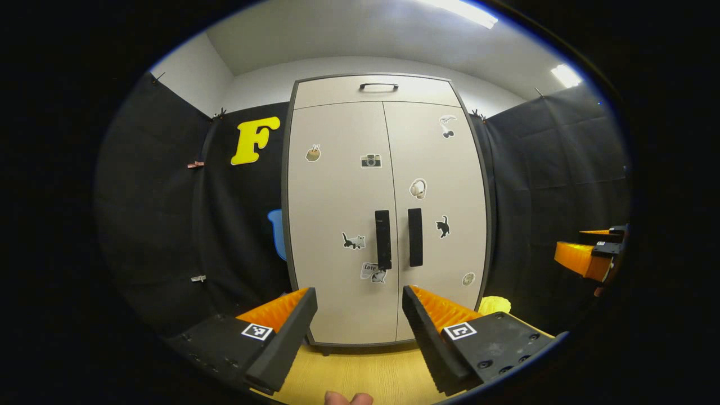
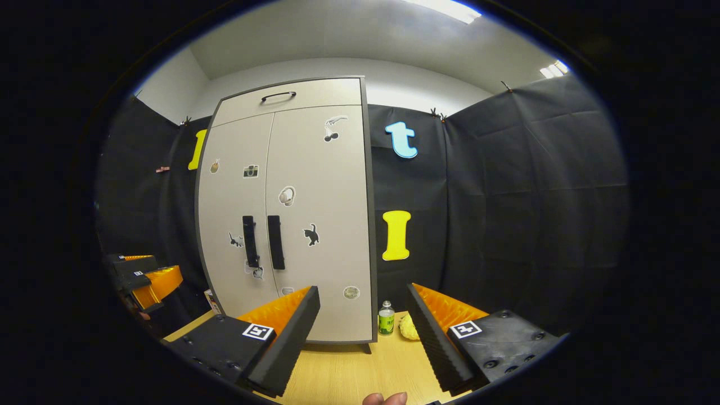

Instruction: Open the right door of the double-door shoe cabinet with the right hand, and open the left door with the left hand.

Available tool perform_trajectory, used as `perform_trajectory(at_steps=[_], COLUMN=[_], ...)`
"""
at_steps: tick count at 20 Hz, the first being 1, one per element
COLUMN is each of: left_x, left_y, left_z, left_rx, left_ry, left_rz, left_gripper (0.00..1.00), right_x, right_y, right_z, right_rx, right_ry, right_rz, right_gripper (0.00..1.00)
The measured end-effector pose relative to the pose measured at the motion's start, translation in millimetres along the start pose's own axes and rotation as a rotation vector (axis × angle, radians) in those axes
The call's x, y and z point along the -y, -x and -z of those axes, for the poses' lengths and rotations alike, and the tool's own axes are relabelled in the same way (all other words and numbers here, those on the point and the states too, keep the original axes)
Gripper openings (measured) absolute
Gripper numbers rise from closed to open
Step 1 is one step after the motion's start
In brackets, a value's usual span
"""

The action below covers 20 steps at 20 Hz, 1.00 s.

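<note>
The pale grey shoe cabinet (image 1: 388,214) stands straight ahead in the left gripper view, both doors closed. Its left door handle (image 1: 383,239) and right door handle (image 1: 415,237) are black vertical bars side by side at the centre seam. My left gripper (image 1: 360,315) is open, some way back from the cabinet, roughly centred below the handles. In the right gripper view the cabinet (image 2: 292,214) sits to the left, with its left handle (image 2: 250,233) and right handle (image 2: 275,242). My right gripper (image 2: 363,315) is open, aimed right of the cabinet. The other gripper (image 1: 590,256) (image 2: 143,278) shows at each view's edge.
The cabinet has a top drawer with a black handle (image 1: 378,86) and stickers on both doors. A small green bottle (image 2: 386,318) and a yellow object (image 2: 408,327) stand on the wooden floor (image 2: 349,371) right of the cabinet. Black cloth walls enclose the booth.
</note>
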State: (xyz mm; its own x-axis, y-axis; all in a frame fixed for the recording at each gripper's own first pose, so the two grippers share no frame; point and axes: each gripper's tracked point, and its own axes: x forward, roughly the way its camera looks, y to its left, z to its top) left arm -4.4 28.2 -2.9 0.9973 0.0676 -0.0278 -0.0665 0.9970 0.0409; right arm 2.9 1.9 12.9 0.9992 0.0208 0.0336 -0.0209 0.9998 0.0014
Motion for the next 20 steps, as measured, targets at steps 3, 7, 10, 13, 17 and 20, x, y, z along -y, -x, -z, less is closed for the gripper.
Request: perform_trajectory(at_steps=[3,7,10,13,17,20], left_x=[-1.4,-7.2,-15.4,-18.9,-24.4,-28.4], left_y=[1.6,0.1,-2.1,-2.9,-2.1,-0.8], left_z=[-2.2,2.1,2.8,5.0,11.5,18.4], left_rx=[0.007,-0.005,-0.005,-0.006,-0.018,-0.035], left_ry=[-0.011,0.005,-0.006,0.002,-0.013,-0.02], left_rz=[0.003,0.009,0.0,0.003,0.006,0.008], left_gripper=[0.95,0.94,0.95,0.95,0.95,0.95], right_x=[-5.2,-16.1,-21.9,-34.7,-60.0,-83.4], right_y=[-2.0,-6.1,-8.6,-12.7,-26.9,-47.7], right_z=[2.7,4.5,4.0,5.3,-5.3,-18.9], right_rx=[0.001,-0.005,0.003,-0.011,-0.008,0.009], right_ry=[0.033,0.027,0.042,0.021,-0.037,-0.05], right_rz=[-0.007,-0.014,-0.016,-0.035,-0.066,-0.094], right_gripper=[0.98,0.98,0.98,0.98,0.97,0.98])
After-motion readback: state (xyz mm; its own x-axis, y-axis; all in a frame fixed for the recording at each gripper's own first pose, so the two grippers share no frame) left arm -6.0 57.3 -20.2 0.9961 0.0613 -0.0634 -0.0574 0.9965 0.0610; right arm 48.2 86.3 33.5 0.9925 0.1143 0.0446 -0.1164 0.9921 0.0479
